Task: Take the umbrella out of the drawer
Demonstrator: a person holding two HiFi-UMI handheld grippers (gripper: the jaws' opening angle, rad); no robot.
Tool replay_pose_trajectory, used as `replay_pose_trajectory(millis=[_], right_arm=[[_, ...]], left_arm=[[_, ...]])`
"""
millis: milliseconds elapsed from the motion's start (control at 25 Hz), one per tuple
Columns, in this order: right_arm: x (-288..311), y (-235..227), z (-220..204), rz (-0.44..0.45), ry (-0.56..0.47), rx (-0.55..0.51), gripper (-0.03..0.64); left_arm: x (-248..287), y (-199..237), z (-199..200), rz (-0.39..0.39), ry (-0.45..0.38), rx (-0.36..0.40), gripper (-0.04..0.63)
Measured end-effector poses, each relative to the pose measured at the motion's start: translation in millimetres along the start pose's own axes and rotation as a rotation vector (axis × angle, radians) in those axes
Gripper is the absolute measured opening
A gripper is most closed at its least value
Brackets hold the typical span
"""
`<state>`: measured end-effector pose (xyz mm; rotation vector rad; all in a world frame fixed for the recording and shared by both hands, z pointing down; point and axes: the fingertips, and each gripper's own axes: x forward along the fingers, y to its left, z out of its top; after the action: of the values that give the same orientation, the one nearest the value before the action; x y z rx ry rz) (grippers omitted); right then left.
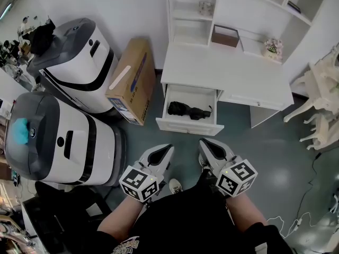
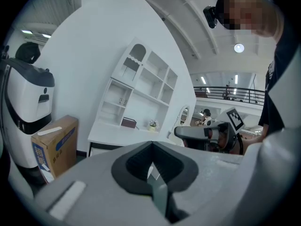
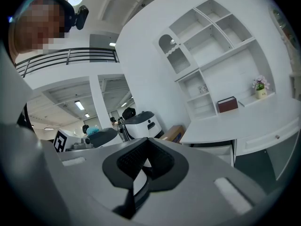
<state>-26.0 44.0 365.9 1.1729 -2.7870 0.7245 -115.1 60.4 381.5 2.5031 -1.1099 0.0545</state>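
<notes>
Far left: two rounded machines are standing on the floor, the farther one (image 1: pixel 79 67) and the nearer one (image 1: pixel 58 142). Both have smooth white plastic shells with dark grey domed tops. The nearer one is carrying a small teal patch on its top.

Just right of them, a flat brown cardboard box (image 1: pixel 132 78) is leaning on edge, with a white strip and blue print on its face. It is standing just beside the left end of the counter (image 1: pixel 222 73).

The counter is a matte white slab with squared edges. Its left drawer (image 1: pixel 189 127) is standing pulled out toward the near side. It is a shallow white rectangular tray.

The umbrella (image 1: pixel 188 110) is lying inside the drawer along its length. It is black, folded and crumpled into a soft lumpy bundle, and nothing is touching it.

Behind the counter, a white shelf unit (image 1: pixel 183 15) is rising against the wall. A brown open box (image 1: pixel 224 36) is sitting on a low shelf, and a small flower pot (image 1: pixel 273 48) is sitting farther right.

Near centre, both claws are hanging over the grey-green floor (image 1: pixel 265 152), well apart from the drawer front.
- Left claw (image 1: pixel 167 149): in the left gripper view (image 2: pixel 151 166), the grey shells are pressing together, the ribbed dark pads are meeting, and nothing is between them.
- Right claw (image 1: pixel 204 144): in the right gripper view (image 3: pixel 141 166), it is likewise closed on nothing.

Far right: pale turned-wood furniture legs (image 1: pixel 320 110) are jutting in, and a thin white cable (image 1: pixel 296 221) is trailing on the floor.
</notes>
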Motion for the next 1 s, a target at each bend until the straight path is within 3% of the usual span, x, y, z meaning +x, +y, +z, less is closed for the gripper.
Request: replay_pose_trajectory(millis=[1000], right_arm=[[80.6, -146.3, 21.8, 0.164, 0.205, -0.039, 0.094]], left_arm=[[124.8, 47.1, -10.4, 0.193, 0.07, -0.078, 0.0]])
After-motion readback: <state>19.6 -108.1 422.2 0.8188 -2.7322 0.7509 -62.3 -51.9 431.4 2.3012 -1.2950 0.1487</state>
